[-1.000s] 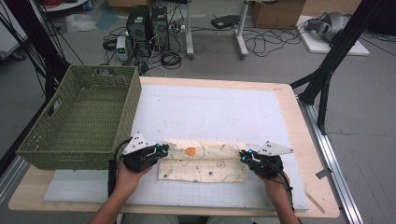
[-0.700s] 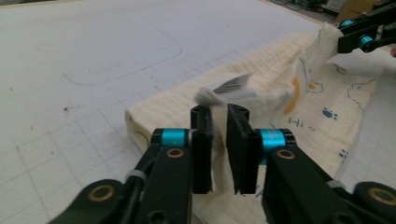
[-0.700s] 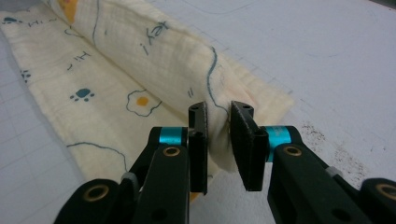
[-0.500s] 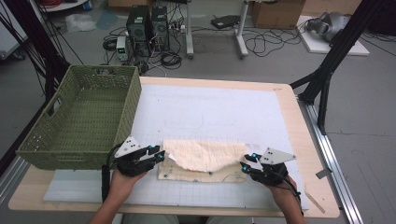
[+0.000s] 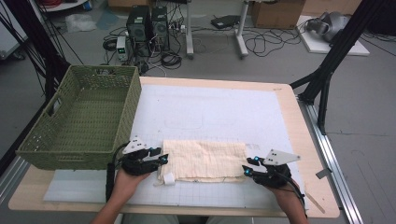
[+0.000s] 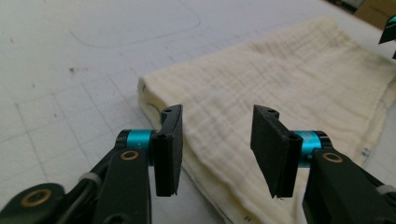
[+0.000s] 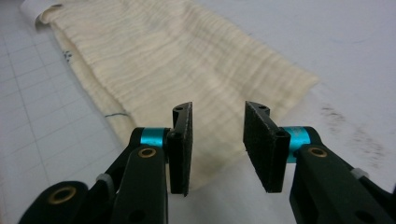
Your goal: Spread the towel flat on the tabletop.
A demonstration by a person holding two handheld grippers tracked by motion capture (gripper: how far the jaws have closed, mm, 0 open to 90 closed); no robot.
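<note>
The cream cloth [image 5: 203, 161] lies folded lengthwise on the white mat [image 5: 210, 112] near the front edge of the worktop [image 5: 285, 100], between the two hands, with the green basket [image 5: 84, 119] standing just to its left. The left tongs [image 5: 162, 158] sit at the cloth's left end and the right tongs [image 5: 244, 169] at its right end; both are spread with nothing pinched, the fabric lying below and ahead of the pads [image 6: 170, 149] in the left gripper view and likewise in the right gripper view [image 7: 212, 144]. Both pairs have just been opening, the left further than the right, and no cloth remains between them. The risk from here, as I judge it, is that the fresh fold is loose: the top layer sits slightly askew of the bottom one, so a careless re-grip that catches one layer only would drag the fold open, and a small white tag [image 5: 168, 178] poking out at the left corner could snag. Compared with a second ago, the cloth showed its printed face and lay wider; half a second ago the near edge was being carried over, and now it rests flat with the plain side up.
</note>
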